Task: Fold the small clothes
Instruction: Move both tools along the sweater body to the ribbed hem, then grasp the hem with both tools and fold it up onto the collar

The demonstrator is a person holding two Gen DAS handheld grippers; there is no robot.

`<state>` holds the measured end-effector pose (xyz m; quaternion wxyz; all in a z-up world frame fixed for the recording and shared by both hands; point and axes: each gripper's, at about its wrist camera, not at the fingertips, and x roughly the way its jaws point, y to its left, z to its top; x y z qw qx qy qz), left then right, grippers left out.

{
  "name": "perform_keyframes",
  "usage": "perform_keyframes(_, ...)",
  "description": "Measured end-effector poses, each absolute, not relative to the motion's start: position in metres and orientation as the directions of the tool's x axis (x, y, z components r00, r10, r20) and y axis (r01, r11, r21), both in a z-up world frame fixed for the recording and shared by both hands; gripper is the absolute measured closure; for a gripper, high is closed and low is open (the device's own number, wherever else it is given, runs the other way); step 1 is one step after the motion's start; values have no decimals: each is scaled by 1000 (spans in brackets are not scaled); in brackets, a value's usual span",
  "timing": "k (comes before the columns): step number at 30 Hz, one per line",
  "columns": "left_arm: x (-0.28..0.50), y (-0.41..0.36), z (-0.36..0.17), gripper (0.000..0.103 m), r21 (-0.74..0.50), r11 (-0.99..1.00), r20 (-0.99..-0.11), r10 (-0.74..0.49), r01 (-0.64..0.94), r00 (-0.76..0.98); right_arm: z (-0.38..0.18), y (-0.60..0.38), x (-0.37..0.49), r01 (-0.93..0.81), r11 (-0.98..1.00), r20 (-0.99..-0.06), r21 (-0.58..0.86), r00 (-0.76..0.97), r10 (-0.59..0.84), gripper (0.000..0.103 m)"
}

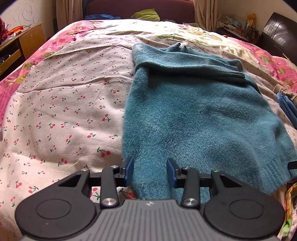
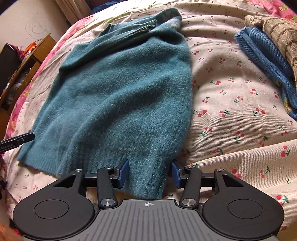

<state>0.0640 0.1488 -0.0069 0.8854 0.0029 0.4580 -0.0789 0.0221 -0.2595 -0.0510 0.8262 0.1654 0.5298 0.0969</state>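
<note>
A fuzzy teal sweater (image 1: 185, 111) lies flat on the cherry-print bed sheet (image 1: 65, 111), with a sleeve folded across its chest near the collar. My left gripper (image 1: 150, 170) is open at the hem's left corner, and the teal fabric runs between its blue pads (image 1: 130, 170). At the hem's right corner my right gripper (image 2: 149, 171) is also open. The sweater (image 2: 120, 92) passes between its jaws, with a small gap beside the right pad (image 2: 175, 173). Each view catches a black tip of the other gripper at the frame edge.
A folded blue knit garment (image 2: 263, 55) and a tan checked one (image 2: 278, 31) lie on the bed to the sweater's right. A wooden cabinet (image 1: 22, 42) stands at the bed's left, and dark furniture (image 1: 276, 31) at its far right. A green pillow (image 1: 146, 14) lies at the head.
</note>
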Motion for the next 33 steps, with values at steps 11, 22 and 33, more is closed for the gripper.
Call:
perform_keyframes(11,65,156,-10,57,-107,988,-853,-149,113,501,-52,-259,19,24,904,-816,426,441,373,58)
perform_keyframes(22,80,164,-6,83,-377,920,-818,-385,108,427,-47,-272,22,103,750,-670,654,539,510,89)
perform_keyframes(33,193,172,33,83,-721,680,-458,-610,132,646,21,-291,137,-10,583,-355,812,786,507,90)
